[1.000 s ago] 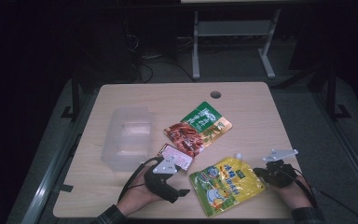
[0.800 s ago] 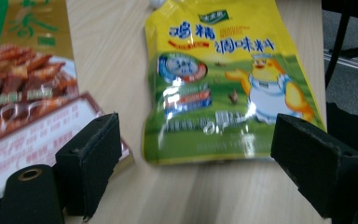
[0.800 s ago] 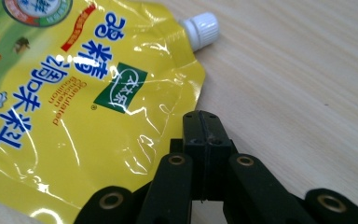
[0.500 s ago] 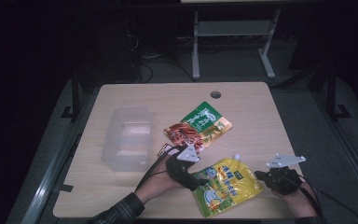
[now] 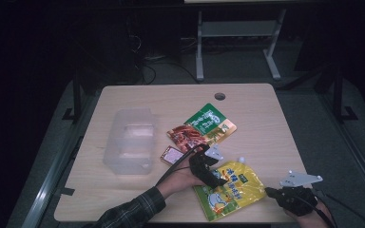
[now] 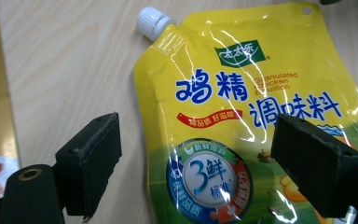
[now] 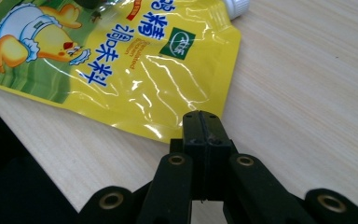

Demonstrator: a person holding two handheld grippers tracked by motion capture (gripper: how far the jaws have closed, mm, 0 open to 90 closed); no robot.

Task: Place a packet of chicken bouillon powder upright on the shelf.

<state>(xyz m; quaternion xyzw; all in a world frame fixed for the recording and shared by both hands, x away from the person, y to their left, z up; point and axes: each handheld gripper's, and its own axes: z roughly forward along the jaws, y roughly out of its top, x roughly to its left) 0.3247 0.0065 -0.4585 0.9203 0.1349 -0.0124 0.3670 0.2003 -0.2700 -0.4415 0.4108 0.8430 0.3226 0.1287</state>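
Two grippers at the yellow pouch (image 5: 229,189)

The left gripper (image 6: 196,161) hung jaws wide over the pouch's left edge, below its white cap (image 6: 153,22). The right gripper (image 7: 204,122), jaws pressed together and empty, sat just beside the pouch's right corner.

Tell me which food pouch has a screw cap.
The yellow pouch nearest the person; its white cap sits at one top corner. The green-red pouch and small packet lie flat, capless.

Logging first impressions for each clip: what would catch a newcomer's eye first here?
The bright yellow spouted pouch near the table's front edge stands out, with the open left gripper poised over it. The right gripper, jaws shut, sits just off its corner. Behind lie a green-and-red snack packet and, to the left, a clear plastic box.
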